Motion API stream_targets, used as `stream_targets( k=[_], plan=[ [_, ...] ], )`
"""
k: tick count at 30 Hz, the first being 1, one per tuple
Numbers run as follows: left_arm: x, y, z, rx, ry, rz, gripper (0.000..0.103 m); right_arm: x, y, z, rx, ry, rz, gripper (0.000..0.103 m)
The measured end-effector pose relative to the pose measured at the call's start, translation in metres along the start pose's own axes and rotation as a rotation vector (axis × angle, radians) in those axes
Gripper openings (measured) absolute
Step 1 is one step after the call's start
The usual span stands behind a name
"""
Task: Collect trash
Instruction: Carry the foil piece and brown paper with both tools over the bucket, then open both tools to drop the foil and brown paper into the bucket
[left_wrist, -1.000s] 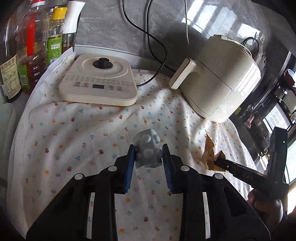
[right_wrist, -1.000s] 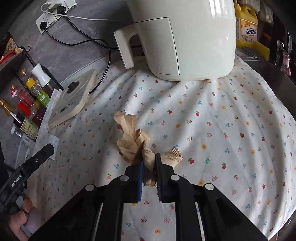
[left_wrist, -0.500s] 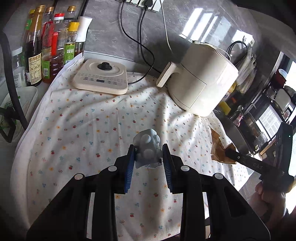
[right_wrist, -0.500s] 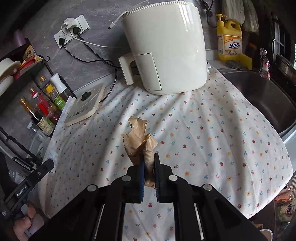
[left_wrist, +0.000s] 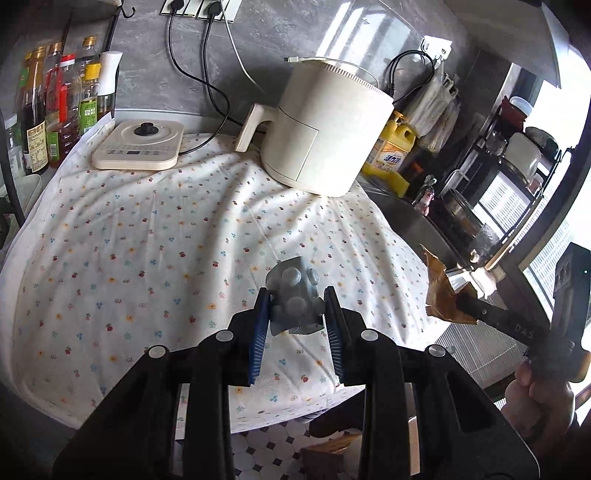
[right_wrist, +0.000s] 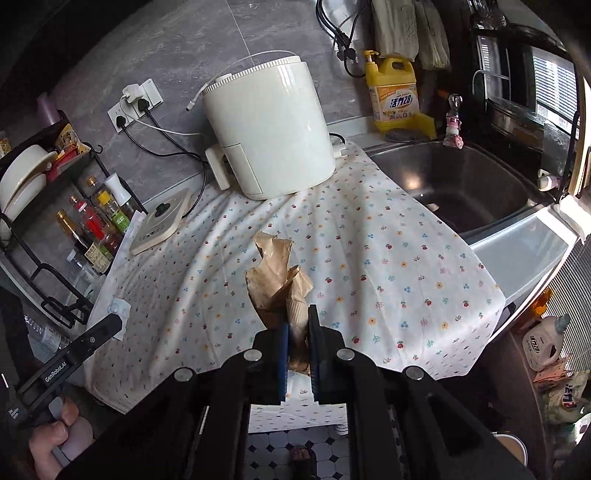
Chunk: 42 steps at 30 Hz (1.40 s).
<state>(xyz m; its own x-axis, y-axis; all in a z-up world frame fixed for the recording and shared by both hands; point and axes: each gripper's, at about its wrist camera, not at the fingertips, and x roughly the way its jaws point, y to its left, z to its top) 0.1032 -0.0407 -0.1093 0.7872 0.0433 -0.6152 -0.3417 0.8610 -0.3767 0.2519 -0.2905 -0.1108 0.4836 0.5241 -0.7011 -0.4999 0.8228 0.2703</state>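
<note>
We have pulled both grippers up and back from the air fryer (right_wrist: 269, 129). The blister pack (left_wrist: 294, 301) and brown paper (right_wrist: 280, 284) now hang near the cloth's (left_wrist: 147, 240) front edge, floor tiles (right_wrist: 280, 450) showing below.

both wrist views look down along their tongs, fairly high, sharing the floral cloth (left_wrist: 155, 236).

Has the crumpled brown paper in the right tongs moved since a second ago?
Yes. The brown paper has lifted off the floral cloth and drawn back from the white air fryer, toward the cloth's front edge.
</note>
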Motion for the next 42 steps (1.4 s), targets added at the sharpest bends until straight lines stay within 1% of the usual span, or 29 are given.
stream_targets(
  k=[3, 7, 12, 17, 23, 27, 31, 33, 35, 36, 38, 39, 40, 41, 42],
  plan=[
    [0.001, -0.020, -0.010, 0.022, 0.014, -0.017, 0.030, -0.019, -0.029, -0.016, 0.033, -0.006, -0.032, 0.010],
    [0.003, -0.047, -0.025, 0.048, 0.037, -0.048, 0.030, -0.040, -0.075, -0.039, 0.107, 0.000, -0.079, 0.010],
    [0.011, -0.082, -0.049, 0.093, 0.079, -0.076, 0.030, -0.060, -0.129, -0.072, 0.190, 0.019, -0.138, 0.010],
    [0.018, -0.116, -0.078, 0.136, 0.128, -0.105, 0.030, -0.077, -0.173, -0.106, 0.254, 0.040, -0.179, 0.010],
    [0.030, -0.155, -0.114, 0.171, 0.197, -0.132, 0.030, -0.096, -0.214, -0.147, 0.311, 0.060, -0.217, 0.010],
    [0.035, -0.181, -0.134, 0.209, 0.232, -0.153, 0.030, -0.109, -0.236, -0.173, 0.346, 0.061, -0.225, 0.010],
    [0.048, -0.209, -0.158, 0.242, 0.285, -0.200, 0.030, -0.121, -0.255, -0.203, 0.370, 0.083, -0.249, 0.010],
    [0.055, -0.222, -0.172, 0.254, 0.317, -0.223, 0.030, -0.124, -0.261, -0.218, 0.357, 0.090, -0.261, 0.011],
    [0.061, -0.235, -0.184, 0.278, 0.344, -0.242, 0.030, -0.127, -0.271, -0.233, 0.361, 0.108, -0.289, 0.012],
    [0.064, -0.240, -0.190, 0.289, 0.358, -0.252, 0.030, -0.127, -0.277, -0.240, 0.372, 0.116, -0.289, 0.013],
    [0.070, -0.251, -0.201, 0.309, 0.389, -0.265, 0.030, -0.124, -0.286, -0.251, 0.388, 0.142, -0.277, 0.017],
    [0.073, -0.257, -0.206, 0.318, 0.402, -0.271, 0.030, -0.122, -0.291, -0.257, 0.393, 0.159, -0.268, 0.020],
    [0.076, -0.262, -0.211, 0.328, 0.415, -0.278, 0.030, -0.122, -0.294, -0.261, 0.403, 0.166, -0.264, 0.035],
    [0.079, -0.267, -0.215, 0.337, 0.426, -0.285, 0.030, -0.124, -0.297, -0.265, 0.415, 0.159, -0.265, 0.054],
    [0.082, -0.271, -0.220, 0.344, 0.438, -0.291, 0.030, -0.126, -0.299, -0.267, 0.422, 0.148, -0.266, 0.060]
  ],
)
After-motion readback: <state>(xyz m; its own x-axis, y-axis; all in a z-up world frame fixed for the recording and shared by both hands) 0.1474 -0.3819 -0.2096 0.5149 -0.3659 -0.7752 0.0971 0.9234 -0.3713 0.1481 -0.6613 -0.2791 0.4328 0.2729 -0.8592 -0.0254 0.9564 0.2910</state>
